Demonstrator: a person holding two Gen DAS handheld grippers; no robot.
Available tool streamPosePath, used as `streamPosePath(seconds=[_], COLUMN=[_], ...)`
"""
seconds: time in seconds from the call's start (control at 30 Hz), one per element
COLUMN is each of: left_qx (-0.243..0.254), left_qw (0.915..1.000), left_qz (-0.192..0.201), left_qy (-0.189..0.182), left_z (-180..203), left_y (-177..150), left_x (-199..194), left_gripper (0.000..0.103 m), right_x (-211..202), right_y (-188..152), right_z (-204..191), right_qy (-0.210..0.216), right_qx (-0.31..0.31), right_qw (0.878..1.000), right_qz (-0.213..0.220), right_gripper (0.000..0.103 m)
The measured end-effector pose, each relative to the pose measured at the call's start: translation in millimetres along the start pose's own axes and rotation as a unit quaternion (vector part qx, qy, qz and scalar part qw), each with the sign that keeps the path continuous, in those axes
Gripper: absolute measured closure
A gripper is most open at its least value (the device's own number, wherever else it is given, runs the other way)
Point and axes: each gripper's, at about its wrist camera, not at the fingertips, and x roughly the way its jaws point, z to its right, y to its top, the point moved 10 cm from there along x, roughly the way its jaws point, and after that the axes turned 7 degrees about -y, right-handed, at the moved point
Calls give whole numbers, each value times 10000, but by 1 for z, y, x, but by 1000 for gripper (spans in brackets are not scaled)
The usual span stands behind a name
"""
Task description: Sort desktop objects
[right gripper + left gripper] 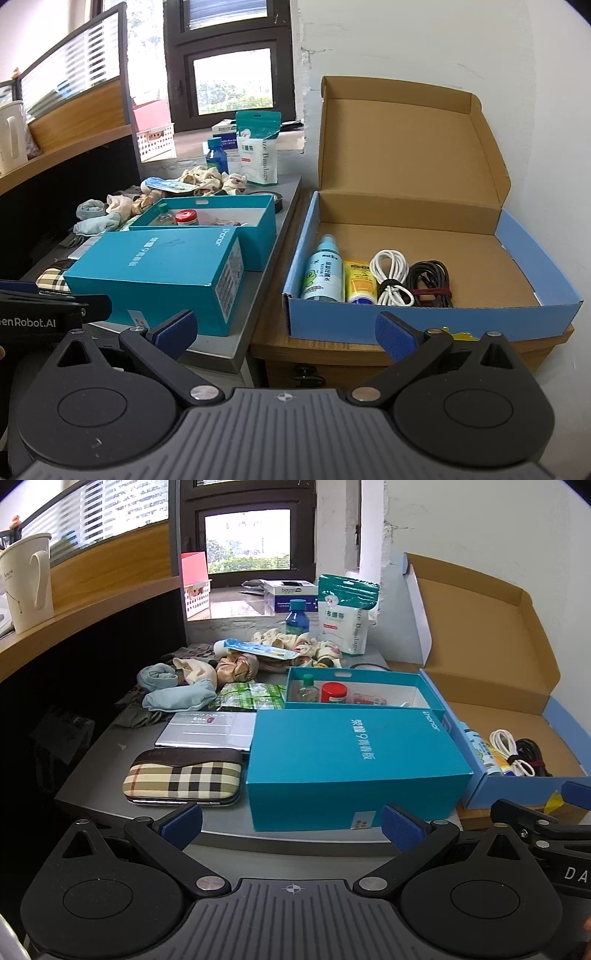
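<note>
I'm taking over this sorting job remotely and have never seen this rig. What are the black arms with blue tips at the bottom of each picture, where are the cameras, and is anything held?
Those are handheld tongs, one in each of a person's hands, with a fisheye camera on each looking forward along its two blue-padded fingers. One picture comes from the left tongs, the other from the right tongs. Both are open and hold nothing.

On the grey desk lie a closed teal box, an open teal tray with small bottles, a plaid case, socks and a bandage pouch. Beside the desk, an open cardboard box holds a spray bottle, a yellow tube, a white cable and a black cable.
</note>
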Motion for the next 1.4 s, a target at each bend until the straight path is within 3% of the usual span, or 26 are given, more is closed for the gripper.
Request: streamPosePath(seconds=[0.43,1.4], left_qx=[36,293], left_qw=[10000,9995], left_qz=[-1,-130], left_qy=[-52,-81], left_z=[2,49], left_y=[2,0], left_x=[1,11], left_gripper=[0,0], right_x=[0,19], right_y=[1,-2], right_z=[-20,26], right_qy=[-114,146], right_qx=[-122,7], right_qw=[9999,9999], right_qz=[35,-78], right_gripper=[0,0])
